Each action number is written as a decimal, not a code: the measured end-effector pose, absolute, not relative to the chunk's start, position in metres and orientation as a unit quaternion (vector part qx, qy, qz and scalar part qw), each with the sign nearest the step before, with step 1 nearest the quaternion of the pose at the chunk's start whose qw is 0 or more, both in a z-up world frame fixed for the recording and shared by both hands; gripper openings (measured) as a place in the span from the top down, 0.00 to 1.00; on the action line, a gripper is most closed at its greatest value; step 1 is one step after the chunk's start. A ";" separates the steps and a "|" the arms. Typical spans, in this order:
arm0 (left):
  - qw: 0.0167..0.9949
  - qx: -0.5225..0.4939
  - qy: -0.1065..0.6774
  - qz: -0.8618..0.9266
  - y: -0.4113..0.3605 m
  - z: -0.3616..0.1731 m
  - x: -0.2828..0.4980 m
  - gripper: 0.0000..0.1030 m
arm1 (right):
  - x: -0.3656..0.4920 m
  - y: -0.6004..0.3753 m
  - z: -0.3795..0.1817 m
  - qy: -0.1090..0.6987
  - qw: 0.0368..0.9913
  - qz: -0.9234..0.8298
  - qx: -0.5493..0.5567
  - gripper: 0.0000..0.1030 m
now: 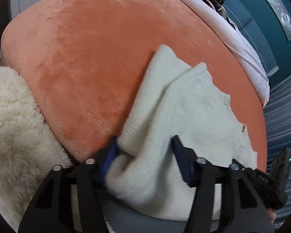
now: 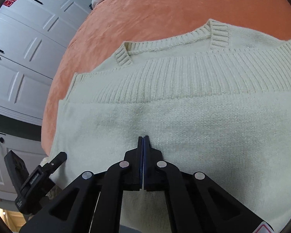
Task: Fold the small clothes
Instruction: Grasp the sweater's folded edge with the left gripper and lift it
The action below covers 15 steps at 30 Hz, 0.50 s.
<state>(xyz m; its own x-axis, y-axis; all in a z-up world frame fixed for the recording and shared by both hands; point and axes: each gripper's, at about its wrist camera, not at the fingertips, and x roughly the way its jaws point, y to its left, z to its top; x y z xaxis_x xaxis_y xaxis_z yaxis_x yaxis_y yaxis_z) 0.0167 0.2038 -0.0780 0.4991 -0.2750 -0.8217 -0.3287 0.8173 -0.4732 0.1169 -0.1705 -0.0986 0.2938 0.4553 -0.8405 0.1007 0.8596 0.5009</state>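
One orange plush blanket [image 1: 91, 62] fills both views, with a cream knit sweater [image 2: 184, 120] lying folded across it, ribbed hem over the body. A fleecy white cloth [image 1: 13, 120] sits at its left edge. The left gripper [image 1: 143, 149] stands spread around bunched sweater fabric; the right gripper [image 2: 143, 138] is pressed together, apparently pinching nothing.

An orange plush blanket [image 1: 99, 62] covers the bed as the working surface. A cream knitted sweater [image 2: 184, 116] lies on it, folded over so its ribbed hem sits just below the neckline. A fluffy white fleece [image 1: 15, 116] rests on the near left edge, and a pale pink sheet [image 1: 232, 33] lies along the far side.
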 end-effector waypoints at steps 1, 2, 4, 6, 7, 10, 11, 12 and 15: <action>0.808 -0.314 0.498 0.011 0.207 -0.074 0.016 0.68 | 0.116 -0.170 -0.098 0.581 0.770 0.116 0.237 1.00; 0.810 -0.318 0.493 0.004 0.207 -0.065 0.016 0.71 | 0.115 -0.169 -0.098 0.579 0.773 0.115 0.233 1.00; 0.829 -0.298 0.473 -0.015 0.195 -0.041 0.015 0.74 | 0.113 -0.166 -0.097 0.574 0.780 0.113 0.223 1.00; 0.853 -0.261 0.449 -0.049 0.169 -0.007 0.015 0.76 | 0.112 -0.163 -0.097 0.568 0.787 0.114 0.213 1.00; 0.862 -0.247 0.437 -0.071 0.153 0.011 0.015 0.77 | 0.112 -0.163 -0.097 0.566 0.788 0.116 0.213 1.00; 0.878 -0.203 0.409 -0.141 0.100 0.055 0.014 0.78 | 0.105 -0.174 -0.095 0.555 0.783 0.127 0.251 1.00; 0.882 -0.185 0.401 -0.163 0.080 0.066 0.013 0.78 | 0.100 -0.183 -0.091 0.550 0.776 0.132 0.279 0.98; 0.885 -0.163 0.392 -0.191 0.056 0.077 0.010 0.78 | 0.093 -0.194 -0.085 0.539 0.771 0.140 0.309 0.93; 0.879 -0.115 0.378 -0.267 -0.009 0.092 0.002 0.78 | 0.063 -0.230 -0.063 0.504 0.782 0.139 0.339 0.83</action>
<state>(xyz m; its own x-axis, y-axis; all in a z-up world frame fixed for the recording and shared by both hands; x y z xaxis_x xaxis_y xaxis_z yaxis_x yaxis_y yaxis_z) 0.0016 -0.0090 0.0924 0.5717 -0.5563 -0.6030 0.3830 0.8310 -0.4035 0.0627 -0.2296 -0.0628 0.4540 0.5591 -0.6937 0.1243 0.7312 0.6707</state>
